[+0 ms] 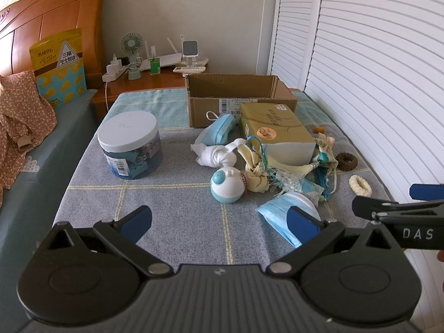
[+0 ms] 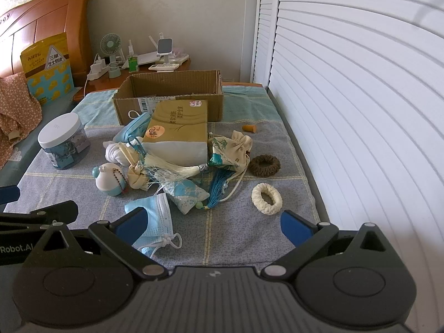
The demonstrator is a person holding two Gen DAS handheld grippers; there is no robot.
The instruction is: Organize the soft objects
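Left wrist view: your checked blanket (image 1: 172, 216) covers the work surface, with the open cardboard box (image 1: 238, 98) at its far edge. Against the box front leans the tan tissue pack (image 1: 273, 130), and well to the left of it stands the white-lidded jar (image 1: 130, 144). Your soft objects lie in a loose heap in front of the tissue pack: a white knotted cloth (image 1: 215, 155), a folded blue mask (image 1: 219, 130) touching the box, a beige knotted cloth (image 1: 256, 176), a blue-and-white round toy (image 1: 226, 184), and tassels tangled between them. Nearest you is a second blue face mask (image 1: 273, 212), just ahead of the left gripper (image 1: 219, 222), whose fingers stand wide apart and hold nothing. Right wrist view: your right gripper (image 2: 213, 222) is likewise spread wide and empty, its left finger overlapping that blue face mask (image 2: 155, 213) in the picture; contact cannot be judged. Just beyond the right finger lies the cream scrunchie (image 2: 267, 198), with the brown scrunchie (image 2: 264, 165) beyond it, apart. Smallest, a small orange piece (image 2: 249, 128) lies near the box.
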